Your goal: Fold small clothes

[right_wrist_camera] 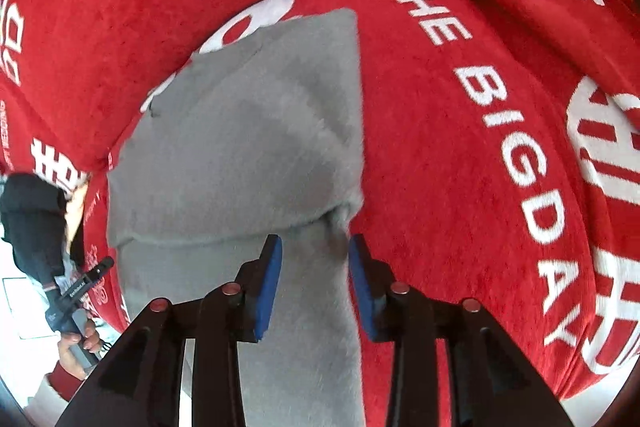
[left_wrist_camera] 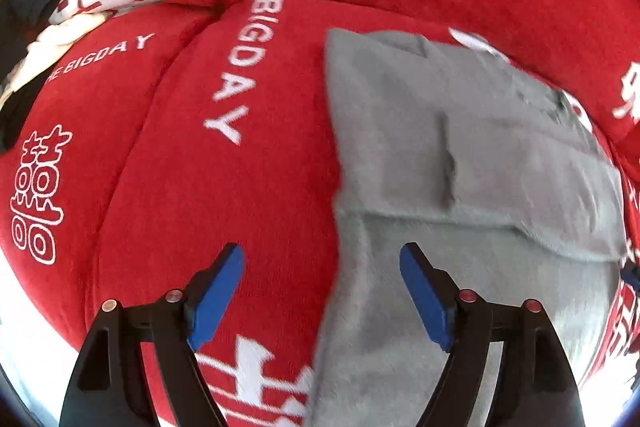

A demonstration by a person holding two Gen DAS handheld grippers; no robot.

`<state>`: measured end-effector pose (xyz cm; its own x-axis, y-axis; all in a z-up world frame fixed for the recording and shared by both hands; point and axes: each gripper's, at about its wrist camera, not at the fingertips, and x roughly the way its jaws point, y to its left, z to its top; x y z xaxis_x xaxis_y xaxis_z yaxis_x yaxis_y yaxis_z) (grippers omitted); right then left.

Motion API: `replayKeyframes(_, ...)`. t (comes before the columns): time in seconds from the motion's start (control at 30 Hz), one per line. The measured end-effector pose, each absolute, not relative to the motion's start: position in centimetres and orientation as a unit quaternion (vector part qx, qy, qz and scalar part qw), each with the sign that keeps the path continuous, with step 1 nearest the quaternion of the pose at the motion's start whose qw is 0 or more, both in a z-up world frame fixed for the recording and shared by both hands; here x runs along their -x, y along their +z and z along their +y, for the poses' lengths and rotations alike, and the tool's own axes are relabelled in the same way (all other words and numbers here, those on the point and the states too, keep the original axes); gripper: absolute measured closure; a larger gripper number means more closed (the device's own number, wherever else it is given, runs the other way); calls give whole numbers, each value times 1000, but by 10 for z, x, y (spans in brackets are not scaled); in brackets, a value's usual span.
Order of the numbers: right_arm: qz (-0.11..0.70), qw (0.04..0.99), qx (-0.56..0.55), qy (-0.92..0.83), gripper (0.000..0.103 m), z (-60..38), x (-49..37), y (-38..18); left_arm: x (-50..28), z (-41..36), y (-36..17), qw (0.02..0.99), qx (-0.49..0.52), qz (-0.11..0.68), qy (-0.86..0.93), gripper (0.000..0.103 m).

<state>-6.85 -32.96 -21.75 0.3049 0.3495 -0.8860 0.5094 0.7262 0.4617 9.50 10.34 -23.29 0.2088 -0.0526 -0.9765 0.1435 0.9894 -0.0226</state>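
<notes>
A red plush sofa cover fills both views, printed in white with "THE BIGDAY" lettering and large Chinese characters; it wraps the seat cushions and the backrest behind them. The seam between two seat cushions runs down the left part of the left wrist view.

On the seat lies the grey garment, a soft fleecy piece (which kind of clothing it is cannot be told). Its upper part is folded over, giving a doubled layer with a horizontal edge across the middle, and a single layer reaches toward the cameras below that edge. Its far end lies close against the foot of the backrest. In the right wrist view the garment narrows toward its lower right, where the cloth bunches into small creases.

The left gripper hangs over the garment's left border with its blue pads spread wide, one pad over the red cover and the other over grey cloth, pinching nothing. The right gripper hovers above the bunched grey edge, pads moderately parted with cloth showing between them but not clamped.

At the left rim of the right wrist view, a hand grips the handle of the other gripper, with a dark sleeve above it.
</notes>
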Motion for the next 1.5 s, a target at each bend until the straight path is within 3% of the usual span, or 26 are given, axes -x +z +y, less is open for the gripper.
replayKeyframes(0.67,607,698,-378,-28,50,-251,105,-196,-31,59,-212,742,-83,652,-133,23)
replayKeyframes(1.13,596,690,-408,-45,50,-206,125,-193,-9,71,-214,727,-138,650,-177,23)
replayKeyframes(1.5,598,705,-382,14,50,-215,155,-187,41,61,-206,747,-113,642,-134,23)
